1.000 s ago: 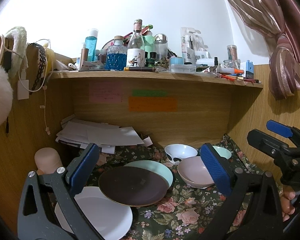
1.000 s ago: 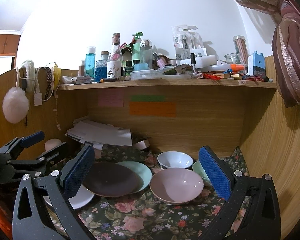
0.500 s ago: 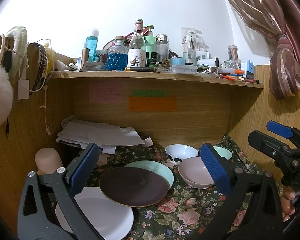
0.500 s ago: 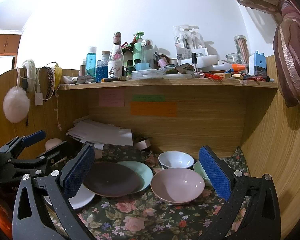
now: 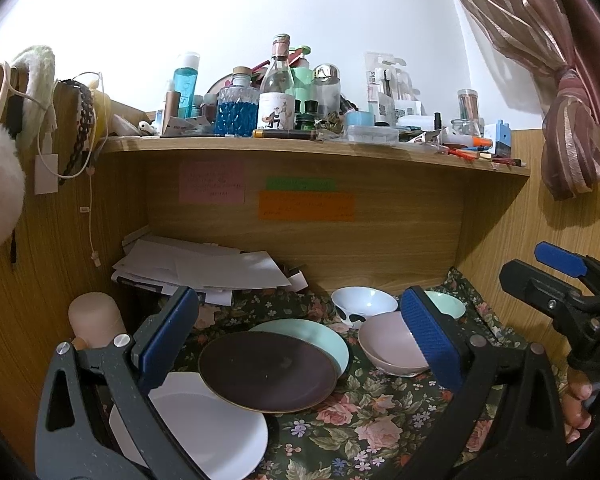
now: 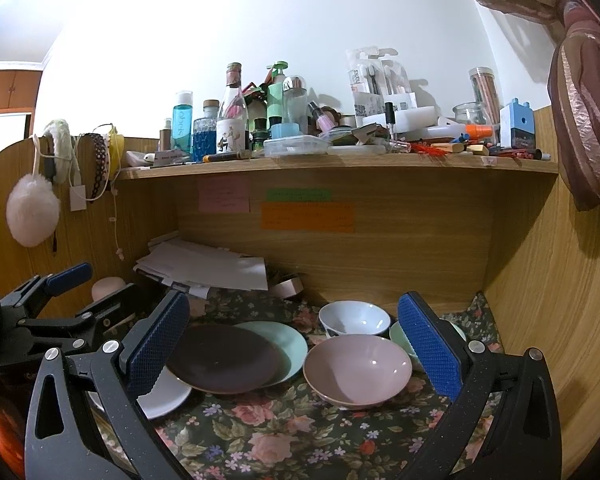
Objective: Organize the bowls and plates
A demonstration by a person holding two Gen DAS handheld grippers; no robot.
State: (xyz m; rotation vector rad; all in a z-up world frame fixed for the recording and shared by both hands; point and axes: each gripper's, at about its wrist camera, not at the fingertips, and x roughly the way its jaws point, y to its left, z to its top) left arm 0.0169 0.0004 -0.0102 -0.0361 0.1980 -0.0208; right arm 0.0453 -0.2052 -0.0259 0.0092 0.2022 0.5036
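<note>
Both jaws wide and empty, our left gripper (image 5: 296,336) and right gripper (image 6: 300,344) face the brown plate (image 5: 267,371): rigid, glossy, breakable, so we would pinch its raised rim, with the pink bowl (image 6: 357,370) right of it.

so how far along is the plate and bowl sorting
Barely begun. Done: only a loose overlap, brown plate lying over the green plate and white plate. In hand: nothing; left gripper and right gripper are open. Left: pink bowl, white bowl and green bowl sit unstacked.

The letters "DA" are seen on the black body of the right claw (image 5: 592,354). Writing on the turquoise bottle (image 6: 182,120) and the sticky notes (image 6: 307,217) cannot be read.
</note>
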